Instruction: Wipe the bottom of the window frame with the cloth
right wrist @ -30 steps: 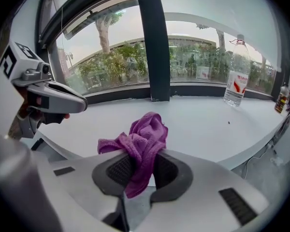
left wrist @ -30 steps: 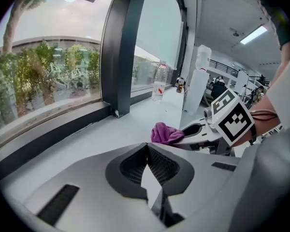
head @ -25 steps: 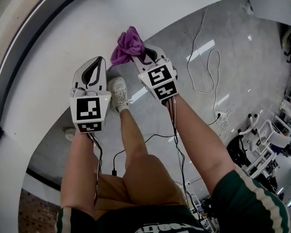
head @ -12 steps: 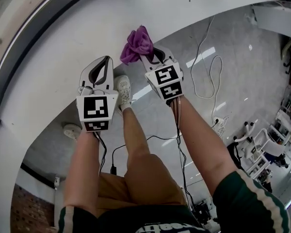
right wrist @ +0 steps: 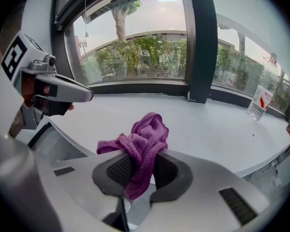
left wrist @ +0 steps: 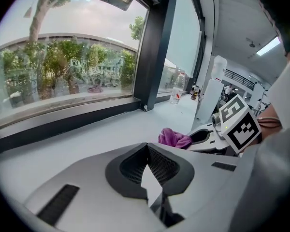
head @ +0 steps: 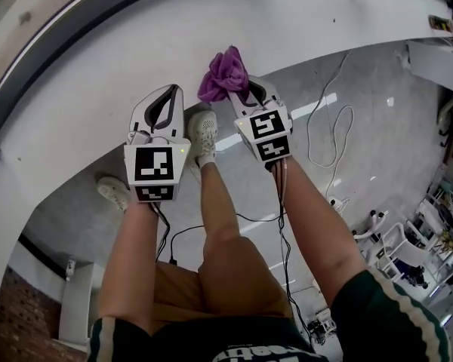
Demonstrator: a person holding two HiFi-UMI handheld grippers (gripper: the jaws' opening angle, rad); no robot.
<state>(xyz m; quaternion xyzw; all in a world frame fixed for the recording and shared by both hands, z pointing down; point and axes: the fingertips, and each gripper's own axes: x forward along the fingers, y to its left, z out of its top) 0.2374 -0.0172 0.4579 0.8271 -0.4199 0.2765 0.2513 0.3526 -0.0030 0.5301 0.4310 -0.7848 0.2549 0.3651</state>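
Right gripper (head: 240, 96): carried rightward along the sill (head: 98, 74), cloth (head: 224, 74) with it.
Left gripper (head: 168, 98): moved rightward alongside.

Two grippers are showing in the head view, the left gripper (head: 166, 95) at eleven o'clock and the right gripper (head: 245, 93) at twelve. Two marker cubes are riding on them, one left cube (head: 154, 170) and one right cube (head: 266, 134). One purple cloth (head: 225, 74) is sitting pinched in the right gripper's jaws, also at twelve o'clock. Two white shoes are showing: one near shoe (head: 204, 136) just off centre and one far shoe (head: 113, 193) at nine o'clock. In the right gripper view, one clear bottle (right wrist: 261, 102) is standing at three o'clock on the single white sill (right wrist: 222, 129). One dark window post (right wrist: 200, 42) is rising at one o'clock.
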